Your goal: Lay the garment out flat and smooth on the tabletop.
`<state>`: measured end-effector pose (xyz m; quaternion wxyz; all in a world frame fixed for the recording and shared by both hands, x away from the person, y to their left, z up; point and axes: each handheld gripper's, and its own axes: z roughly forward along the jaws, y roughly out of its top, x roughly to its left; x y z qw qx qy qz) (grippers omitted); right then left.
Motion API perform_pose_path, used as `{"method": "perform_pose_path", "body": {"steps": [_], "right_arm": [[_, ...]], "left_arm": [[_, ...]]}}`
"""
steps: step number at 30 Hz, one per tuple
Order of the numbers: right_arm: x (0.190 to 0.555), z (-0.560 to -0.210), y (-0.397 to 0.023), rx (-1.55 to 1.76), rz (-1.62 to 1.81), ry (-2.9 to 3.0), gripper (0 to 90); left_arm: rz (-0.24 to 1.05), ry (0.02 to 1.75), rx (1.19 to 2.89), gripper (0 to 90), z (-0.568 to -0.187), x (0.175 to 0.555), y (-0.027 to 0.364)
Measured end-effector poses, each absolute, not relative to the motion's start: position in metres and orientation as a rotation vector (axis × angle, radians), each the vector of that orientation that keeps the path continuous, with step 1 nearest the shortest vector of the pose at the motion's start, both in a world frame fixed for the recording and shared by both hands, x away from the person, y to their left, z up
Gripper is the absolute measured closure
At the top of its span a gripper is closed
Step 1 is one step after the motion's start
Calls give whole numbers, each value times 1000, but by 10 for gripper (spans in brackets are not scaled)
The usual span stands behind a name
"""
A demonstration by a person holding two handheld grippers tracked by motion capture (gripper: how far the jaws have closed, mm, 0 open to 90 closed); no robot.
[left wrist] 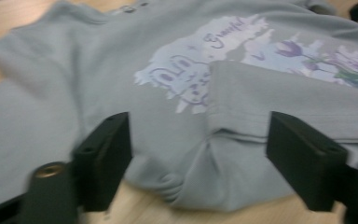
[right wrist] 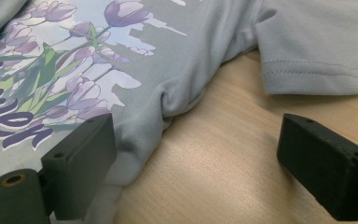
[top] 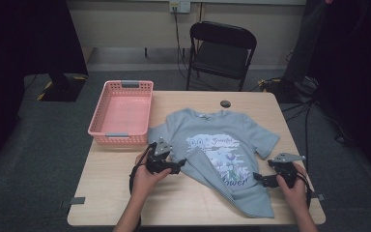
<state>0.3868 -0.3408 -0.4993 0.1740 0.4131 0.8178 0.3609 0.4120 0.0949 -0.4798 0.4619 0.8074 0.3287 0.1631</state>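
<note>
From the high view, the grey T-shirt (top: 217, 145) lies on the table (top: 121, 193) just beside the pink basket (top: 121, 113), its one side folded over; the left gripper (top: 176, 166) and right gripper (top: 258, 179) flank it. In the left gripper view, spread jaws straddle the shirt's folded edge without pinching. In the right gripper view, jaws stand apart, one over the shirt's side edge.

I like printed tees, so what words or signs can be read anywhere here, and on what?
"Graceful", in purple script, at the top of the print on the T-shirt.
"ower", the visible end of a large purple word low on the print.
Small outlined letters at the print's left: too blurred to read.
</note>
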Motion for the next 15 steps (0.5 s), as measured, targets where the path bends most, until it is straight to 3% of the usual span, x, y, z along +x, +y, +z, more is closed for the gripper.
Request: {"method": "perform_pose_path", "body": {"steps": [1,7,9,15], "right_arm": [[387,-499,-341,1171,1023,2319,108],[387,-499,-341,1168,1024,2321,108],[387,-499,-341,1168,1024,2321,108],[387,-499,-341,1161,1026,2326,108]], "left_arm": [[387,807,1978,288,-480,413,92],[353,809,2015,377,-487,426,77],[319,821,2014,464,-489,429,75],[297,826,2036,599,-491,433,67]]}}
